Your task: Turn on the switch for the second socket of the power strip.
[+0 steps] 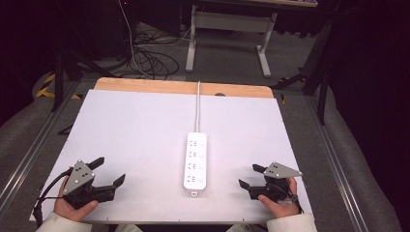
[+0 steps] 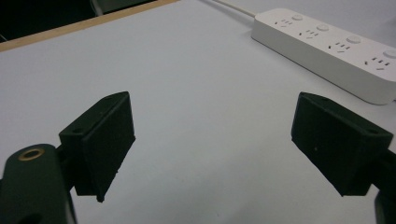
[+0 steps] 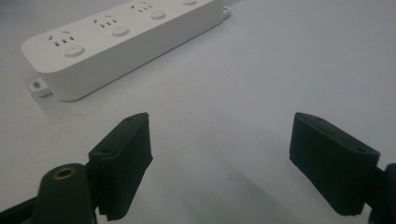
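High view shows a white surface (image 1: 135,140) with a white power strip (image 1: 196,162) lying lengthwise at its middle, cord (image 1: 197,106) running to the far edge. Left tool (image 1: 110,172) and right tool (image 1: 249,176) rest near the front corners, well apart from the strip, each spread wide and holding nothing.

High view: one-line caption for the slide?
Person's hands hold left gripper and right gripper, both open, flanking a white power strip on the table.
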{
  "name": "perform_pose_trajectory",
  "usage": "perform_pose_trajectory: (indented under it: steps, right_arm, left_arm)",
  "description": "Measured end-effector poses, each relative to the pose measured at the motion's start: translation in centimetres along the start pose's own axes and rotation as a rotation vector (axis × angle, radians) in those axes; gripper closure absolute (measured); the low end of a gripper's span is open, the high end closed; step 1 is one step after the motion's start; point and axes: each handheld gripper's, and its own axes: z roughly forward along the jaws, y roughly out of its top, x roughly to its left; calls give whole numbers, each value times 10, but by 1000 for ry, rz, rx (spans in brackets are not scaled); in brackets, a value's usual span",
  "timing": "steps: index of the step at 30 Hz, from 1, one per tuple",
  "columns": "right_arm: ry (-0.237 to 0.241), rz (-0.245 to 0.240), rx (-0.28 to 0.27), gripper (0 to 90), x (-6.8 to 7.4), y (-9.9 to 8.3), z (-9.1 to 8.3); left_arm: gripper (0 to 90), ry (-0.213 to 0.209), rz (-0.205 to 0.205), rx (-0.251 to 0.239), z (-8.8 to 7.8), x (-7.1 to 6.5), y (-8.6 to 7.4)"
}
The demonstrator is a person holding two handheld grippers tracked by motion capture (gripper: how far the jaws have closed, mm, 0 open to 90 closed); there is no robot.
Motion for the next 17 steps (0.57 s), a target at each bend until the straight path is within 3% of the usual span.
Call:
perform_pose_trajectory:
  steps: [9, 17]
  right_arm:
    - [-31, -9, -23, 197, -1, -1, -3]
    - [-19, -1, -12, 197, -1, -1, -2]
  left_arm:
    - [136, -4, -6, 5, 3, 0, 1]
    - [136, -5, -9, 1, 3, 1, 0]
